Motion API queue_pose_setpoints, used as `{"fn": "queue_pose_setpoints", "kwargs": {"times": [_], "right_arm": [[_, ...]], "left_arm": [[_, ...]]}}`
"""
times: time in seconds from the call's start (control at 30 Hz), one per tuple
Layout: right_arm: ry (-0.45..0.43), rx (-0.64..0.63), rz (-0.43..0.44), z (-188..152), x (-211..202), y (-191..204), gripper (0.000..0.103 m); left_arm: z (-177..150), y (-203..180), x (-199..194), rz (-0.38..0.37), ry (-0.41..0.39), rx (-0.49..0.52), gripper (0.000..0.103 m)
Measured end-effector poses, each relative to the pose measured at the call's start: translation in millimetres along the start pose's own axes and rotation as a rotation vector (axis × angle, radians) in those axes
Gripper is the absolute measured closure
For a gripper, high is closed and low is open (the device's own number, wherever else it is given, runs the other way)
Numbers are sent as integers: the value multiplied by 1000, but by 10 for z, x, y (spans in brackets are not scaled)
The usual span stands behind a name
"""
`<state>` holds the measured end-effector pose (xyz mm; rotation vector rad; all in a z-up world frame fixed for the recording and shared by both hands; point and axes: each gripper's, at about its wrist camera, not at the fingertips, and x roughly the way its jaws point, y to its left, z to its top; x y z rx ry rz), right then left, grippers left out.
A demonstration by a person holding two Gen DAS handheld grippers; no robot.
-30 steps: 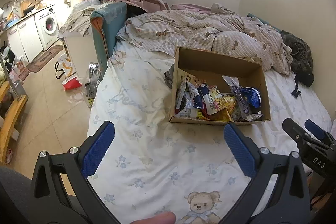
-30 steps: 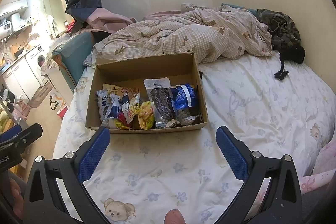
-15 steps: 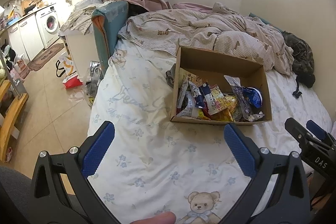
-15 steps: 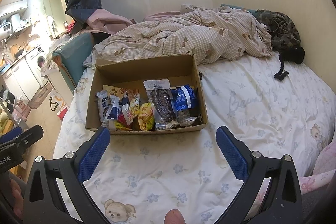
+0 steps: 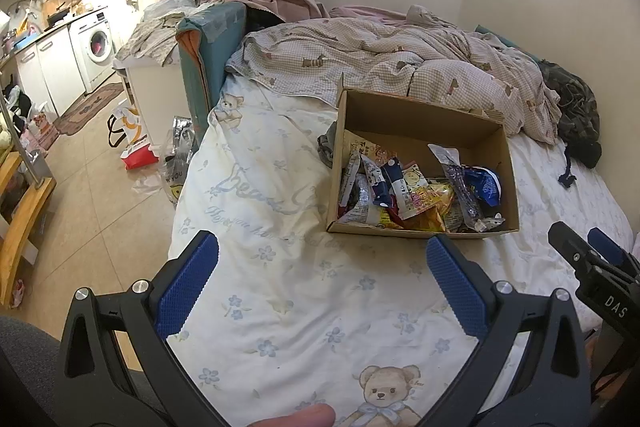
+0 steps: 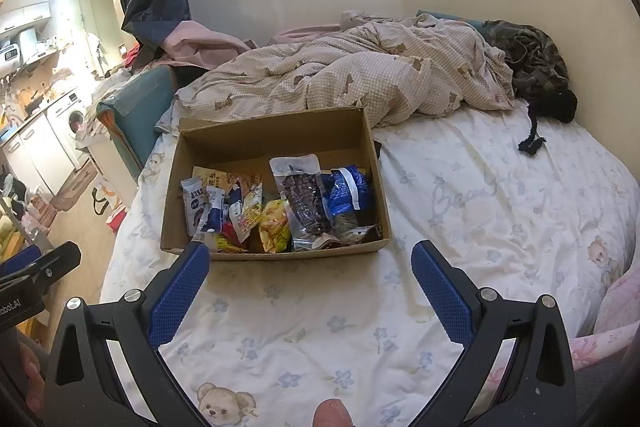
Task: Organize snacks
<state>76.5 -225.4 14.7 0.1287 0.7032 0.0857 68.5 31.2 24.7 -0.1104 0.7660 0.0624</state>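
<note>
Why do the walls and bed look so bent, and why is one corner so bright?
Left wrist view: fisheye lens curves the wall and bed sheet, corners go black; ceiling light glares at top. Right wrist view: same bending; the kitchen area at left is washed out, while the cardboard box stays sharp and evenly lit.

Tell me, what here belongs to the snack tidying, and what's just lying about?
For the job:
box
snack packets
left gripper, jaws open
right gripper, jaws open

Lying about:
quilt
dark jacket
bags on the floor
washing machine
</note>
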Motion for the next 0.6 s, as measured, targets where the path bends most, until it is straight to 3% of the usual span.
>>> {"fn": "queue_pose_setpoints", "kwargs": {"times": [0.6], "right_arm": [[-8, -3, -5, -24, 1, 15, 0]], "left_arm": [[-25, 24, 23, 5, 3, 1, 0]]}}
